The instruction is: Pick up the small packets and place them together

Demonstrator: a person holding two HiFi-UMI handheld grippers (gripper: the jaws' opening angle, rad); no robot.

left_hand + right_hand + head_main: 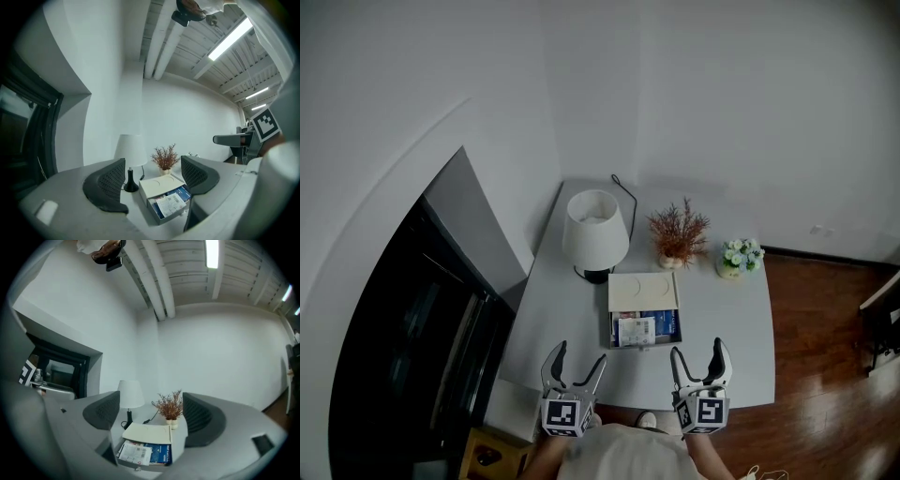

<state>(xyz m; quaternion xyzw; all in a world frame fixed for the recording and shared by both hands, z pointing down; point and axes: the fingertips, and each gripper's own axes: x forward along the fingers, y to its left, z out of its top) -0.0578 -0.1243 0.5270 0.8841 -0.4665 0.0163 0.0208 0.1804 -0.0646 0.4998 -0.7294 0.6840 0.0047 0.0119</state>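
Observation:
A grey box (645, 345) stands half open on the white table (722, 356), its pale lid (643, 292) slid toward the back. Inside lie small packets: a white one (636, 330) on top of blue ones (664, 326). The same packets (169, 204) (136, 454) show in both gripper views, in the box (161, 220) (140, 467). My left gripper (575, 365) hovers open near the table's front edge, left of the box. Open and empty too, the right gripper (701, 360) is at the box's front right. Nothing is between either pair of jaws.
A white lamp (595, 232) with a black base and cord stands behind the box. A dried reddish plant (678, 235) and a small pot of pale flowers (739, 257) are at the back right. A dark window or screen (412, 328) flanks the table's left; wood floor (825, 356) lies right.

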